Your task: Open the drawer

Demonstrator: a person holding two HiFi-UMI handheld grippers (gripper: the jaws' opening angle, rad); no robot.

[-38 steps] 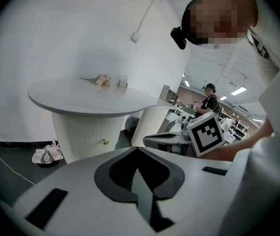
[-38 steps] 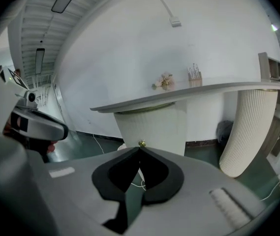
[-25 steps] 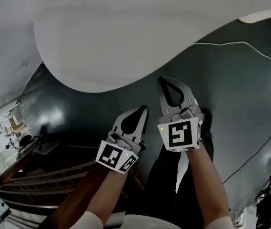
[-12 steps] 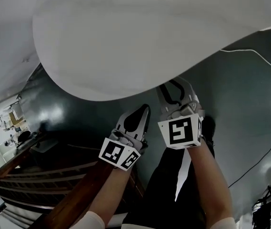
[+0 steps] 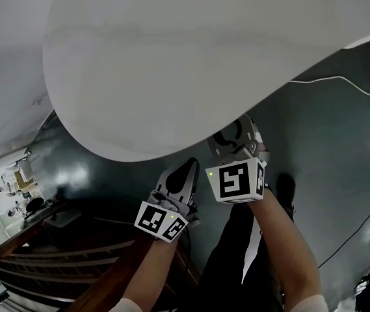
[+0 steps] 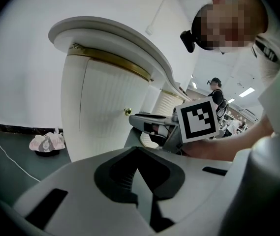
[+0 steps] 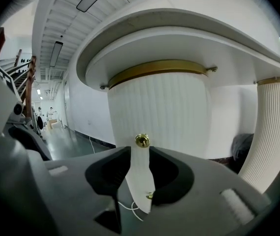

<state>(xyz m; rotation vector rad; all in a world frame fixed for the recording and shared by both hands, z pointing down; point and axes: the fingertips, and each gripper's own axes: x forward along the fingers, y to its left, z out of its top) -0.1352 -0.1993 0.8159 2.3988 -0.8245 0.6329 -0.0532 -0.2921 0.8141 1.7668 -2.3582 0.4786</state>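
The white ribbed drawer front (image 7: 159,117) with its round brass knob (image 7: 141,141) is standing under the white tabletop (image 7: 179,28). The right gripper (image 7: 139,155), whose jaws have just been opening, is framing the knob without touching it. The left gripper (image 6: 138,154) is hanging closed and empty below the tabletop.

Pedestal (image 7: 164,112) was white, vertically ribbed; band (image 7: 159,67) gold; knob (image 7: 141,140) brass-yellow. Floor (image 5: 341,142) was glossy dark grey-green. Left marker cube (image 5: 162,221) and right marker cube (image 5: 235,182) bore black-and-white square patterns.

Free air before brass knob (image 7: 141,140)
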